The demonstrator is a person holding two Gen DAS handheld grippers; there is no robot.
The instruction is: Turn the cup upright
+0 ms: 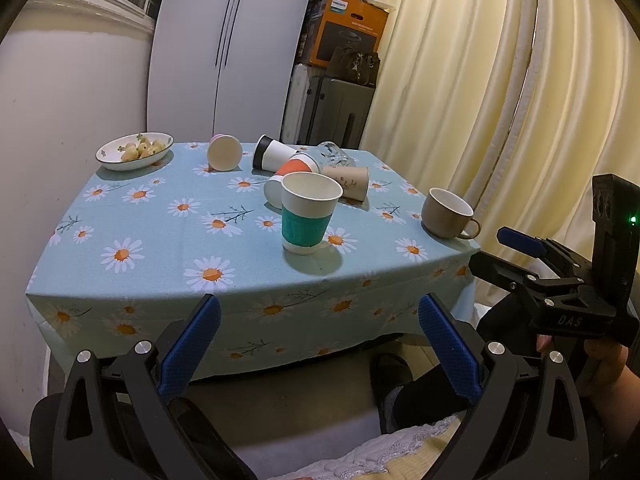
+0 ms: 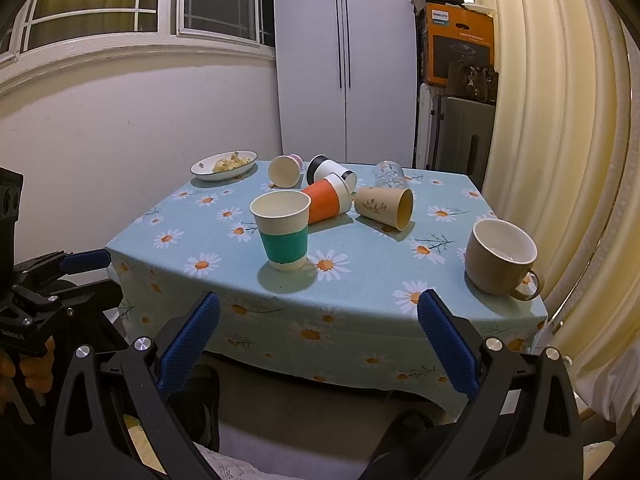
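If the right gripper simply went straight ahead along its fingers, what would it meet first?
Probably the draped front edge of the tablecloth, since the open right gripper sits below table height. Aimed slightly higher, the upright teal-banded cup would come first. Depth is hard to judge in this fisheye view.

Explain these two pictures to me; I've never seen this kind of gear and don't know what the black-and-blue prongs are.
A person holds two hand grippers, each with a camera looking along its blue fingers. The left gripper fills one view, the right gripper the other. Both are open, holding nothing, short of the table. On it: an upright teal cup, an upright tan mug, a snack plate, and tipped cups: orange, beige, black-and-white, pink, plus a glass.
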